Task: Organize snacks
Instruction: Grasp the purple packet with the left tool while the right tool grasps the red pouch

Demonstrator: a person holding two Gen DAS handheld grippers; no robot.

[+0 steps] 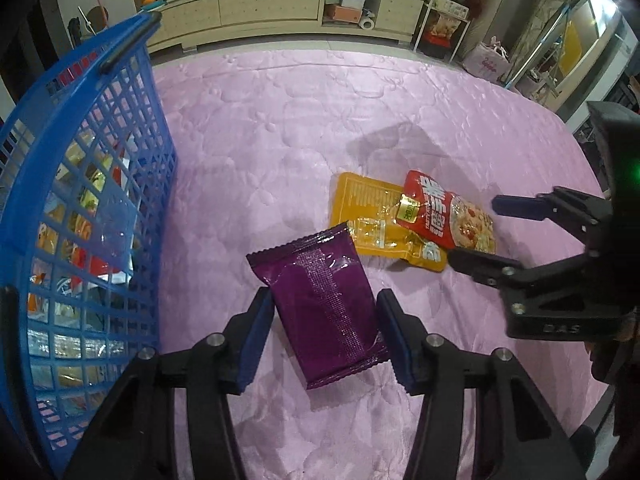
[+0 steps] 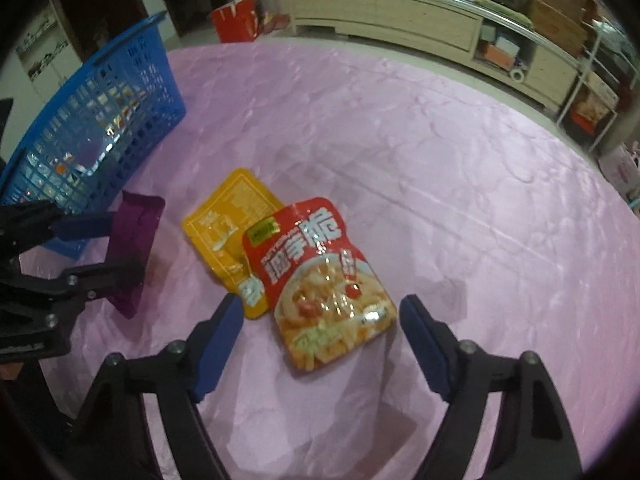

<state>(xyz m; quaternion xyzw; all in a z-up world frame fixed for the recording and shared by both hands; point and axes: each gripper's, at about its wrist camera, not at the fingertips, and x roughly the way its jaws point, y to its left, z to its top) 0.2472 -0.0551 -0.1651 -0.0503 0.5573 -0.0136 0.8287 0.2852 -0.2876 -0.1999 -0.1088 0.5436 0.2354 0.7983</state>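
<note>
Clamped in the left gripper (image 1: 325,300), blue pads pressed against the two long edges of a purple packet (image 1: 320,280), jaws narrowed to the packet's width. From the right wrist view, that packet tilted and clear of the pink quilted cover (image 1: 260,140), with a shadow beneath it. Directly left of this claw, just beside its left finger: a blue lattice basket (image 1: 120,92), already holding several wrapped snacks behind its wall. Ahead of the claw and to its right, a red packet (image 2: 320,280) lying partly on top of a yellow packet (image 2: 228,224), both flat on the cover. Poised over the red packet, the right gripper (image 2: 320,304), jaws standing wide and holding nothing, one pad on each side of the packet's near end with a gap on both sides, no contact visible. Yellow packet ahead-left of that claw, its near corner just by the left pad. Far beyond both claws, past the cover's edge, a long pale cabinet (image 1: 268,8).
</note>
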